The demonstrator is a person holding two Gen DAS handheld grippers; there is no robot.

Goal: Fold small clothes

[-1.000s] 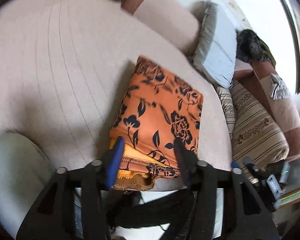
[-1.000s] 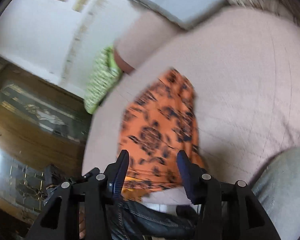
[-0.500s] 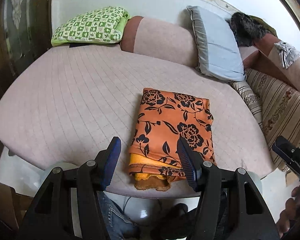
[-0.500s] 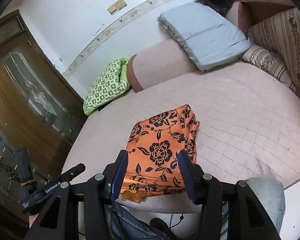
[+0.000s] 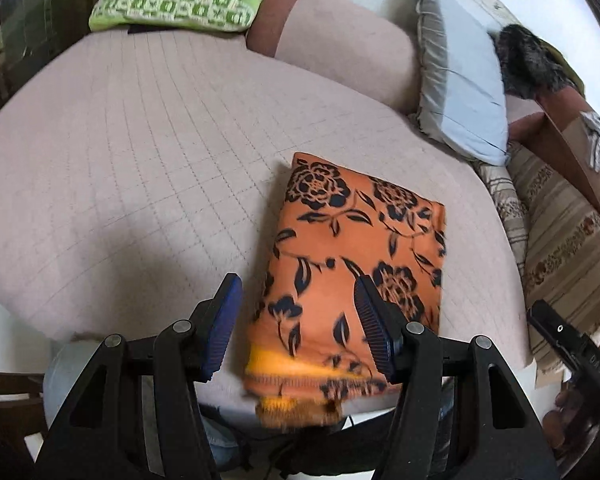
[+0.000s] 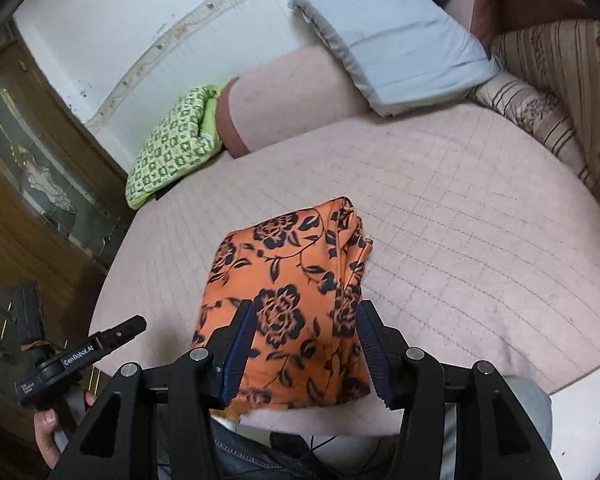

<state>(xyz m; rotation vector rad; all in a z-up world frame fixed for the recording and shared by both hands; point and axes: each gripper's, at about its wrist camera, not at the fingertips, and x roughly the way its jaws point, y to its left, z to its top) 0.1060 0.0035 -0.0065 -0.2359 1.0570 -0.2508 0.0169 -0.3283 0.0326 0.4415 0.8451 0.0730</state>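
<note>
A folded orange garment with black flowers (image 5: 352, 264) lies flat on the pinkish quilted bed (image 5: 140, 184), close to its near edge, with a yellow layer showing at its near end. My left gripper (image 5: 296, 300) hovers open over that near end, its blue pads apart from the cloth. The right gripper (image 6: 306, 320) also stands open above the same garment (image 6: 288, 280), with nothing pinched. The left gripper (image 6: 100, 344) also shows in the right wrist view, held in a hand. The right gripper (image 5: 560, 336) shows at the right edge of the left wrist view.
A green checked pillow (image 6: 172, 140), a pink bolster (image 6: 292, 92) and a grey-blue pillow (image 6: 396, 44) line the bed's far side. Striped cushions (image 5: 560, 232) sit at the right. A wooden cabinet with a glass door (image 6: 28, 184) stands at the left. Legs in jeans (image 6: 260, 452) are below the near edge.
Both grippers have drawn back and up from the garment, and both views have levelled out. The garment stays folded in the same place. Neither gripper has taken hold of anything.
</note>
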